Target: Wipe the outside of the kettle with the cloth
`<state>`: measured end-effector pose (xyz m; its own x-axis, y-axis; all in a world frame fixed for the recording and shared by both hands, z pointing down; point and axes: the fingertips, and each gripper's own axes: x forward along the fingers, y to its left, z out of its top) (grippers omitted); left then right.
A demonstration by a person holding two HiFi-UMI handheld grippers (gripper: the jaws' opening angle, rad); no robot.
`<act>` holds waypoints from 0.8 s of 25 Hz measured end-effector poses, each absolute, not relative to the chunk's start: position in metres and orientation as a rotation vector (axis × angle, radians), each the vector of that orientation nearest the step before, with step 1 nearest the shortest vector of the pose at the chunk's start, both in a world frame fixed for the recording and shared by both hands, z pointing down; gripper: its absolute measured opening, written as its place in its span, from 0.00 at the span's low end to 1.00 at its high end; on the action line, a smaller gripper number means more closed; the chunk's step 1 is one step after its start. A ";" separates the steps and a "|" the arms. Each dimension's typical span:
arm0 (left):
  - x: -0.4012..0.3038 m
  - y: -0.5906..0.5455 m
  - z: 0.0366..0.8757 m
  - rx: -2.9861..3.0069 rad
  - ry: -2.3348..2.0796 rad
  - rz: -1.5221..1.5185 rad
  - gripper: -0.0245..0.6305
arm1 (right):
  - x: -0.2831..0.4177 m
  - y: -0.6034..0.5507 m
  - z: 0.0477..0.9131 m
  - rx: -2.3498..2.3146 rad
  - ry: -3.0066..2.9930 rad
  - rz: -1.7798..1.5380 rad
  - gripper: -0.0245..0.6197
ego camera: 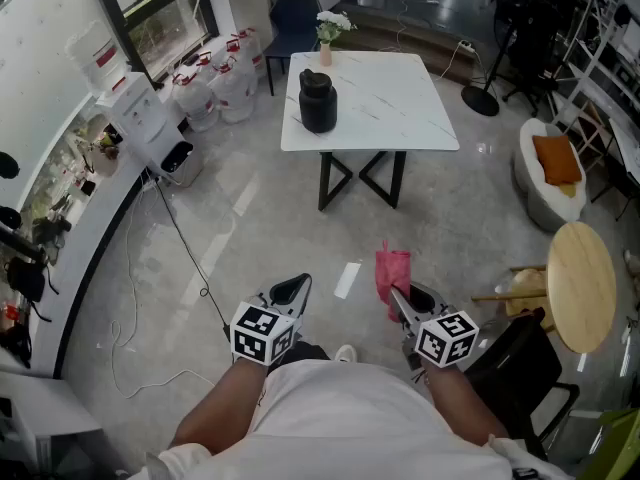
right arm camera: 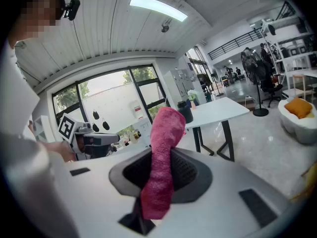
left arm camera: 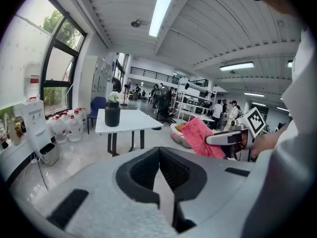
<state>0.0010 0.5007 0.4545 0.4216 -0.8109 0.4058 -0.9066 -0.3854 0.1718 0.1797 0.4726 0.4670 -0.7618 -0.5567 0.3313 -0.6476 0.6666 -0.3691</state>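
The pink cloth (right arm camera: 161, 168) is pinched in the clenched right tool (ego camera: 402, 300); soft and light, it will likely fold and drag rather than push; the left tool (ego camera: 294, 288) is closed with nothing between its jaws. The black kettle (ego camera: 318, 101) stands on the far white counter (ego camera: 400, 98), well apart from both tools; it looks rigid, smooth and probably slippery, so steadying it near its top with the free tool seems wise.

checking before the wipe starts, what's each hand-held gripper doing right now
Left hand-held gripper: closed, empty.
Right hand-held gripper: closed on the pink cloth.
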 end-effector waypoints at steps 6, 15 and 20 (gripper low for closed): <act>0.004 0.500 0.457 2.316 -1.470 0.361 0.04 | 0.179 0.474 0.469 0.972 -2.692 0.703 0.19; 0.014 0.492 0.456 2.325 -1.458 0.379 0.04 | 0.185 0.471 0.467 0.959 -2.707 0.733 0.19; 0.021 0.484 0.455 2.331 -1.451 0.383 0.04 | 0.188 0.469 0.470 0.925 -2.701 0.743 0.20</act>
